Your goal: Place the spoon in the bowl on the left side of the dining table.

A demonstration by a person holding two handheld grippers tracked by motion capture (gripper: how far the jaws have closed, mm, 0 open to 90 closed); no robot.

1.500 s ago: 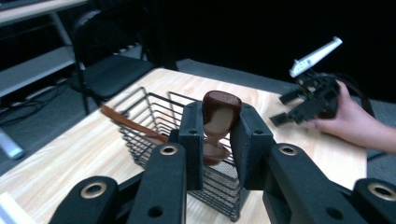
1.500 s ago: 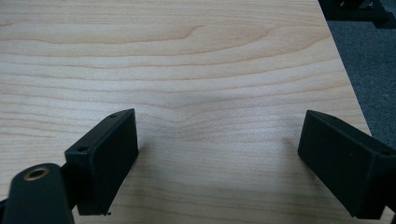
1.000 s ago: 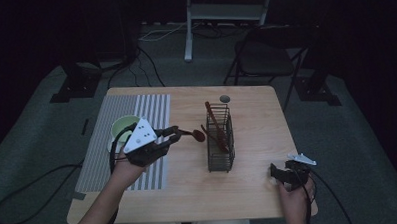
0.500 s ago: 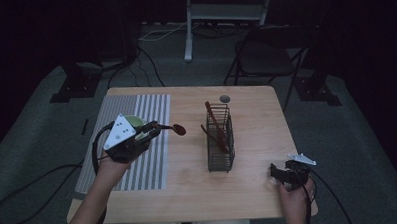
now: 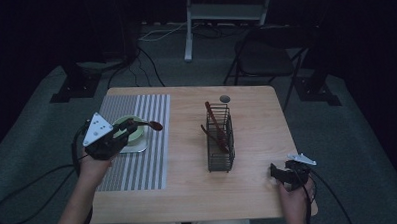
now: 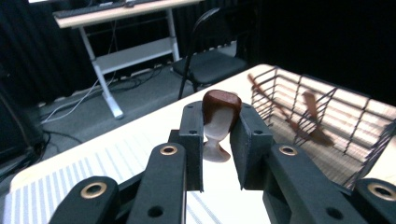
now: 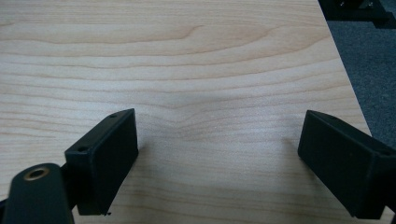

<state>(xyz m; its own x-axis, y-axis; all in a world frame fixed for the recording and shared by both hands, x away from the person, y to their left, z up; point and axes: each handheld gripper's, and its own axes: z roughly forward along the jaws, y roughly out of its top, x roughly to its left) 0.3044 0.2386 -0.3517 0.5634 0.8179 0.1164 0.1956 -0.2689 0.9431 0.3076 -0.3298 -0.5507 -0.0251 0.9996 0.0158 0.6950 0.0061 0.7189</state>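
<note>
- Spoon [image 5: 148, 125], brown with a rounded bowl, is clamped by its handle between the jaws of the left tool [image 5: 128, 127]; in the left gripper view the bowl [image 6: 221, 105] stands up just beyond the jaw tips.
- Left tool sits over the left part of the table [image 5: 249, 190], above a green bowl [image 5: 135, 136] on a pale square plate [image 5: 137, 148]; the spoon's bowl reaches out past the green bowl's rim, over the striped mat [image 5: 153, 163].
- Whether the spoon touches the green bowl cannot be told.
- Wire basket [image 5: 221, 156] stands upright near the table's middle, with brown utensils [image 5: 215, 126] leaning inside it.
- Right tool [image 5: 278, 172] rests low at the near right corner of the table, jaws spread wide with nothing between them; the right gripper view shows bare wood grain [image 7: 210, 93] in the gap.
- Small dark round spot [image 5: 225, 98] lies on the table beyond the basket.
- Folding chair [image 5: 264, 59] stands on the floor behind the table.
</note>
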